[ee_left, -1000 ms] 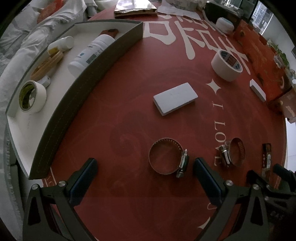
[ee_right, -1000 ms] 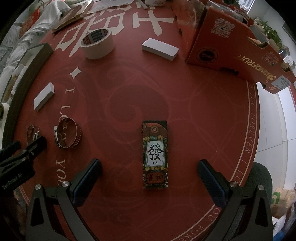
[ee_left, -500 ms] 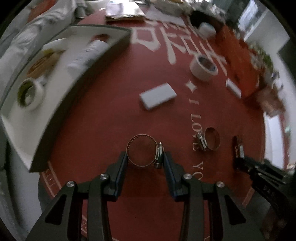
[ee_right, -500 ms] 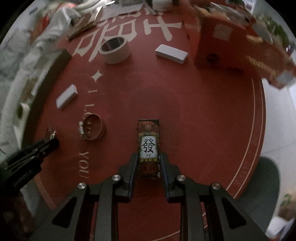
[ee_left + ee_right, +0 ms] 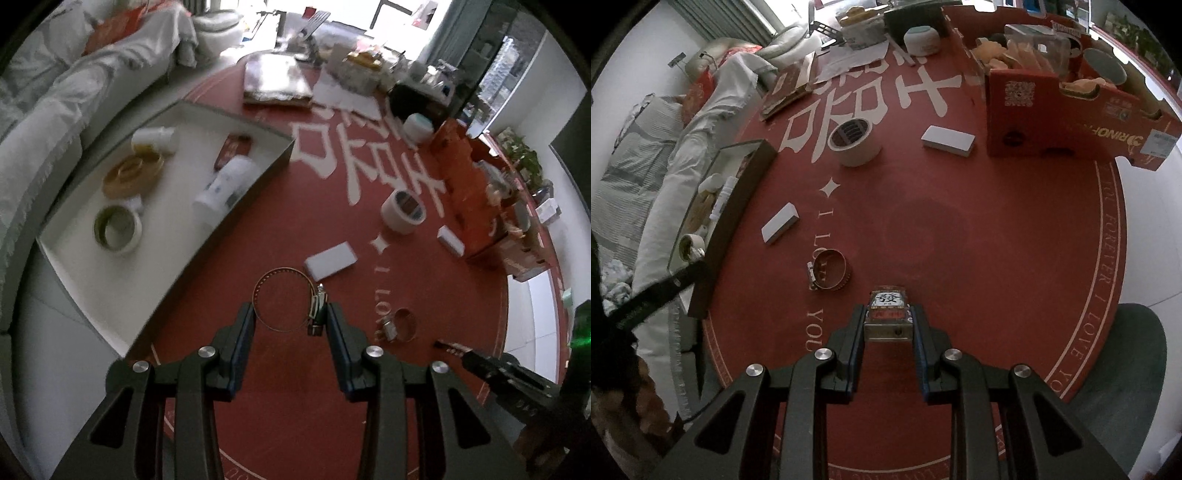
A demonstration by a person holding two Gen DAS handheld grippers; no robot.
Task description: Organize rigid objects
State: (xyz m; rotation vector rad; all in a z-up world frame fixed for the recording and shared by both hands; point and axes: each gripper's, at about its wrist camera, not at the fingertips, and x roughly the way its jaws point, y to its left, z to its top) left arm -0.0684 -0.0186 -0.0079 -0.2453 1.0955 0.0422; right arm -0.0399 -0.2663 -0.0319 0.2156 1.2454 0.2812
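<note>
In the left wrist view my left gripper (image 5: 290, 319) is shut on a large metal hose clamp (image 5: 264, 315), lifted above the red round table (image 5: 266, 406). Its screw housing rests against the right pad. My right gripper (image 5: 888, 323) is shut on a small printed card box (image 5: 888, 312) with a Chinese character on top, raised off the table. A second, smaller hose clamp (image 5: 831, 275) (image 5: 400, 325) lies on the table between the two grippers. The white tray (image 5: 85, 266) at the left holds tape rolls, a bottle and a small red box.
A white tape roll (image 5: 403, 211) (image 5: 855, 142), a white block (image 5: 330, 260) (image 5: 779, 223) and a second white block (image 5: 947, 141) lie on the table. An orange cardboard box (image 5: 1071, 107) stands at the right rear. A covered sofa (image 5: 55, 110) sits beyond the tray.
Both grippers went from wide open to shut, the left on the large hose clamp, the right on the card box. Both then rose and tilted up, so more of the room shows.
</note>
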